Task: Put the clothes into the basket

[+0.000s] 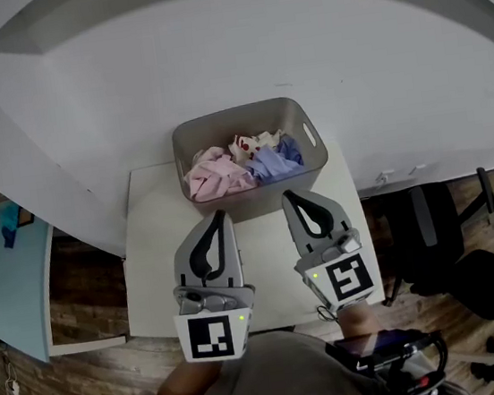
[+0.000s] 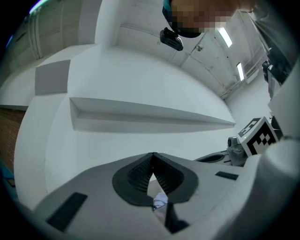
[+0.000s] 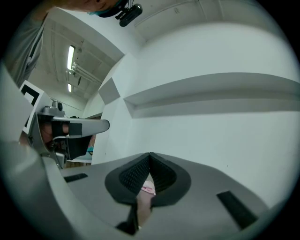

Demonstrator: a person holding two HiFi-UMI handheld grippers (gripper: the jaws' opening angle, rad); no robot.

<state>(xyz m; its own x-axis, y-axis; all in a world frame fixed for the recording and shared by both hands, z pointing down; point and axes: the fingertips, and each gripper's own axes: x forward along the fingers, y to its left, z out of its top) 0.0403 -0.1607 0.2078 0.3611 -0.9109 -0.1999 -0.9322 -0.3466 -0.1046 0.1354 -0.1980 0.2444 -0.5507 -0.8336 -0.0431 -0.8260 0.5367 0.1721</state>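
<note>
The clothes (image 1: 226, 173) are lying heaped in the basket (image 1: 316, 142), its long side running left-right across the worktop (image 1: 156, 249). Left tool (image 1: 219, 214) and right tool (image 1: 289, 195) are hovering just beside it, both pressed together, empty.

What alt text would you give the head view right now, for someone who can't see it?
A grey basket on a white table holds pink, blue and white patterned clothes. The left gripper and right gripper are both shut and empty, tips pointing at the basket's near wall.
</note>
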